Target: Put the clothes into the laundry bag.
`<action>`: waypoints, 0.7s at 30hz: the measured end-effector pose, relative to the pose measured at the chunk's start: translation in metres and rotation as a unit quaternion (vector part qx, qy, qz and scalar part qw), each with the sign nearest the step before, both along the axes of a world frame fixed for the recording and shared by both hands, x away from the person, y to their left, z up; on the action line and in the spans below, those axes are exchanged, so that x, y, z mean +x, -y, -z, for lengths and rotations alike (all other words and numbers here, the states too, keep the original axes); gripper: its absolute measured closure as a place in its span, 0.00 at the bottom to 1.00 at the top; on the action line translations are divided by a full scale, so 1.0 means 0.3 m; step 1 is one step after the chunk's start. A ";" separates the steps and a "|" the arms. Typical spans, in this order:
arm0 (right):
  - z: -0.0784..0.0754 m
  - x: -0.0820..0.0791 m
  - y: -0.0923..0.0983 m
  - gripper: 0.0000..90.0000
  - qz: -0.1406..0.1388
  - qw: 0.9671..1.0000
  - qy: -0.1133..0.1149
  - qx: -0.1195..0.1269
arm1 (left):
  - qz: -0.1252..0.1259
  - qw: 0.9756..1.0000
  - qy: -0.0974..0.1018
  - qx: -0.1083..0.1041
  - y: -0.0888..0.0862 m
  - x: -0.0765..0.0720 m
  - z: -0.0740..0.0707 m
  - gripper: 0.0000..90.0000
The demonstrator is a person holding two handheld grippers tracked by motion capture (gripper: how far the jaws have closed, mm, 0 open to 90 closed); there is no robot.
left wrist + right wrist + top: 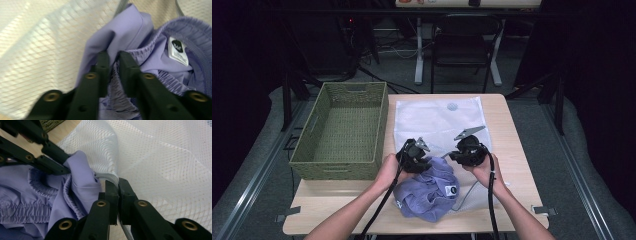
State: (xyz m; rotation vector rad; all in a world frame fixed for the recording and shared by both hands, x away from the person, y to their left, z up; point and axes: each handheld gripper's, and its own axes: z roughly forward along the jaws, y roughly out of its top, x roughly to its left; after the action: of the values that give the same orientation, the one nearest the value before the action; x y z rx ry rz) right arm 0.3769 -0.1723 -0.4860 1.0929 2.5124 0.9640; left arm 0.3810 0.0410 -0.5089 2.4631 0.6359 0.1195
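Light wood table (512, 150) w/ rounded corners, sitting on grey floor; dark curtains both sides, a black chair (462, 45) & white desk legs standing behind it.

Going L to R: green woven basket (344, 130) is sitting on the table's L part, overhanging the L edge. Just R of it a white mesh bag (437, 120) is lying flat across the table's middle, a round grey patch near its far edge. A purple garment (432, 192) is lying crumpled at the bag's near end, partly on the mesh, white label w/ black dot facing up.

Hard to tell: whether any of the garment is inside the bag yet – the folds are hiding the bag's mouth. Left gripper view is blurring at the edges; label print isn't legible. Forearms are cut off by the bottom edge in the high view.

Left gripper (113, 56) is pointing down into the garment's far edge, jaws pinching a fold of purple cloth at the elastic waistband. Right gripper (118, 185) is sitting just R of it, near – jaws pressed together on the bag's grey zipper edge, holding it up beside the garment. Both hands are wrapping the gripper bodies from the near side, cables trailing back along the forearms.
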 end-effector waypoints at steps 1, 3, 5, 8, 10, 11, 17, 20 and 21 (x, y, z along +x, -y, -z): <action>-0.001 -0.003 -0.003 0.98 0.001 1.000 0.000 0.000 | 0.002 1.000 -0.002 0.001 0.006 -0.002 0.003 0.94; -0.005 -0.007 -0.006 0.98 -0.001 1.000 0.004 0.000 | 0.005 1.000 -0.001 -0.005 0.021 -0.011 0.005 0.95; -0.009 -0.009 -0.008 0.98 0.000 1.000 0.005 0.000 | 0.012 1.000 0.000 -0.009 0.039 -0.020 0.006 0.95; -0.032 -0.022 -0.011 0.98 -0.002 1.000 0.010 0.016 | 0.015 1.000 0.000 -0.016 0.089 -0.033 0.046 0.95; -0.035 -0.026 -0.013 0.98 -0.003 1.000 0.011 0.016 | 0.011 1.000 0.004 -0.017 0.097 -0.031 0.054 0.95; -0.035 -0.028 -0.015 0.98 -0.007 1.000 0.011 0.014 | 0.010 1.000 0.007 -0.013 0.101 -0.027 0.059 0.94; -0.021 -0.037 0.002 0.98 -0.007 1.000 0.000 0.007 | 0.018 1.000 0.019 0.000 0.064 -0.061 -0.003 0.58; -0.019 -0.034 0.010 0.98 -0.006 1.000 0.001 0.007 | 0.013 1.000 0.026 0.000 0.040 -0.073 -0.032 0.46; -0.017 -0.033 0.012 0.98 -0.006 1.000 -0.001 0.006 | 0.012 1.000 0.026 -0.002 0.028 -0.078 -0.044 0.41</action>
State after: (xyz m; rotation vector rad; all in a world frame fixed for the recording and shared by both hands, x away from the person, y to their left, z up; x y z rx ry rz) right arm 0.3671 -0.1759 -0.4809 1.0838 2.5199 0.9839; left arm 0.3575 0.0326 -0.4957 2.4545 0.5828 0.1732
